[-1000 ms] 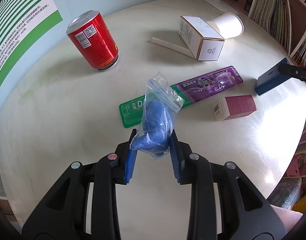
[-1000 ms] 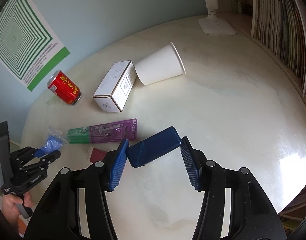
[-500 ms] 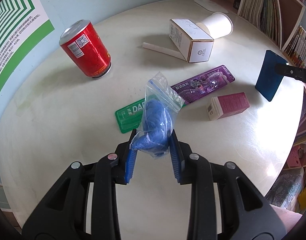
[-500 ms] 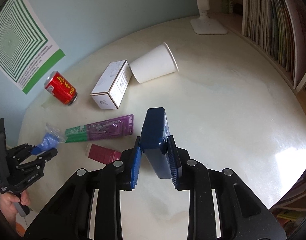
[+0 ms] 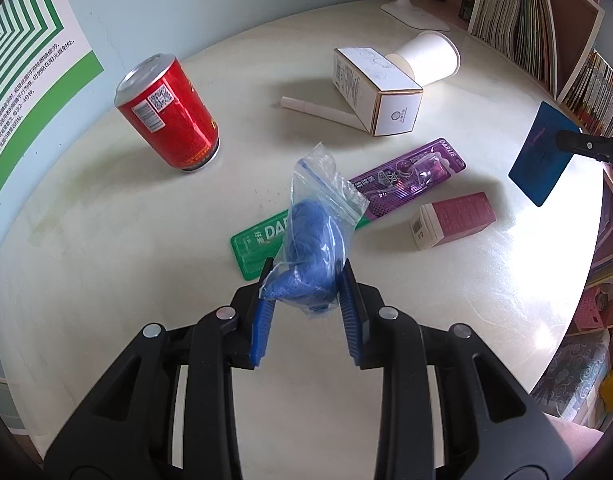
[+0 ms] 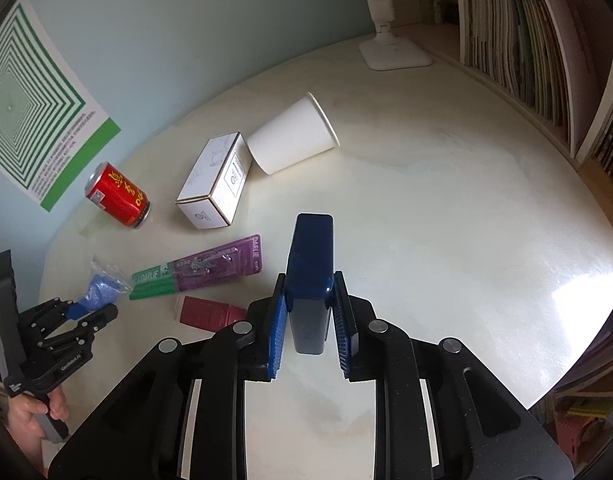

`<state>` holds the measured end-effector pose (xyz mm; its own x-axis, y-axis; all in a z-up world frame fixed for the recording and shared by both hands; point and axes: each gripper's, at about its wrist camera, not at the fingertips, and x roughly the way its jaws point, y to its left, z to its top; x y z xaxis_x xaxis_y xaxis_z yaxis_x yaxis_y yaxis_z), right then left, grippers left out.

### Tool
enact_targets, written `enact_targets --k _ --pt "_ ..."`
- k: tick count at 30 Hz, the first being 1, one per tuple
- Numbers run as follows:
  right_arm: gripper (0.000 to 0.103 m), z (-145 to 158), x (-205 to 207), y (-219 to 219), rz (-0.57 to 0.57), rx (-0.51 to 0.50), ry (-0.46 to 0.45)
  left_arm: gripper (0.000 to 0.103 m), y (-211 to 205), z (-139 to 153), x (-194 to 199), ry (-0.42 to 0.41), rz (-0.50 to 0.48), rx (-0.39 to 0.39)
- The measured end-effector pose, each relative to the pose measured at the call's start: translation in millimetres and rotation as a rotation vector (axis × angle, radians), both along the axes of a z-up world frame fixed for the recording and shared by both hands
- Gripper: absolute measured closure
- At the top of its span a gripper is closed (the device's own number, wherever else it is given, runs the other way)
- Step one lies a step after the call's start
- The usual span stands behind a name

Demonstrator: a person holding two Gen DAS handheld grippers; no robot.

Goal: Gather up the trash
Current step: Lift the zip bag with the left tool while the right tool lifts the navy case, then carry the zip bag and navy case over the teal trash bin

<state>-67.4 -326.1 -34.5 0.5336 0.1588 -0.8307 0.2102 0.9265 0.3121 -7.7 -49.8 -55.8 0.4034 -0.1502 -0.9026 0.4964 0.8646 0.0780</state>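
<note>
Gripping a clear zip-top plastic bag stuffed with blue material [image 5: 312, 240], the left gripper [image 5: 306, 312] has its blue ribbed pads pressed against the bag's lower sides, holding it above the round cream-coloured table [image 5: 106, 280]. The bag's sealed top stands upward and leans a little to the right. The right gripper [image 6: 308, 320] is clenched on a dark blue flat rectangular box [image 6: 311, 276], which stands on end between the pads and rises well past the fingertips, off the tabletop.

Just beyond the bag, flat on the table, lies a long toothbrush blister pack with a green end and a purple end [image 5: 386, 188], its green part partly hidden behind the bag. Beside its purple end a small maroon carton with a white end [image 5: 452, 220] lies on its side. Farther back a white rectangular cardboard box [image 5: 376, 94] lies with one flap open onto the table, and a white paper cup [image 5: 428, 58] lies tipped over, touching the box's far end. To the left, well apart from these, a red drink can [image 5: 168, 114] stands upright near the wall. A green-and-white striped poster [image 6: 30, 108] hangs on the pale blue wall, a white lamp base [image 6: 394, 56] sits at the table's far edge, and shelves of books [image 6: 518, 32] line the right side.
</note>
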Motion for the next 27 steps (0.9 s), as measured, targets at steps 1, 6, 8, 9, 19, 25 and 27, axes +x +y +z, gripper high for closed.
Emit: enact_targets --k 1,6,8,9,19,25,27 --pt "0.081 2.8 -1.9 -0.6 -0.003 0.0 -0.006 0.075 -0.5 1.5 -0.2 -0.003 -0.004 -0.003" --pt "0.081 14.4 -15.9 -3.9 -0.035 -0.004 -0.03 0.075 -4.9 8.2 -5.0 -0.016 -0.038 -0.012" --pt "0.081 18.0 -24.1 -5.7 -0.056 -0.006 -0.037 0.075 -8.7 10.0 -7.5 -0.019 -0.06 -0.013" --pt "0.081 19.7 -29.5 -7.0 -0.071 -0.007 -0.041 0.075 -11.1 10.7 -9.1 -0.019 -0.073 -0.014" --pt "0.081 21.7 -98.4 -21.1 -0.247 0.013 -0.05 0.075 -48.4 9.1 -33.4 -0.002 -0.266 -0.001" --pt "0.081 21.6 -160.6 -40.0 -0.375 0.019 -0.049 0.075 -91.3 9.7 -67.7 0.009 -0.417 0.006" --pt "0.081 21.0 -181.8 -48.9 -0.419 0.015 -0.048 0.075 -109.1 9.8 -82.9 0.006 -0.469 0.006"
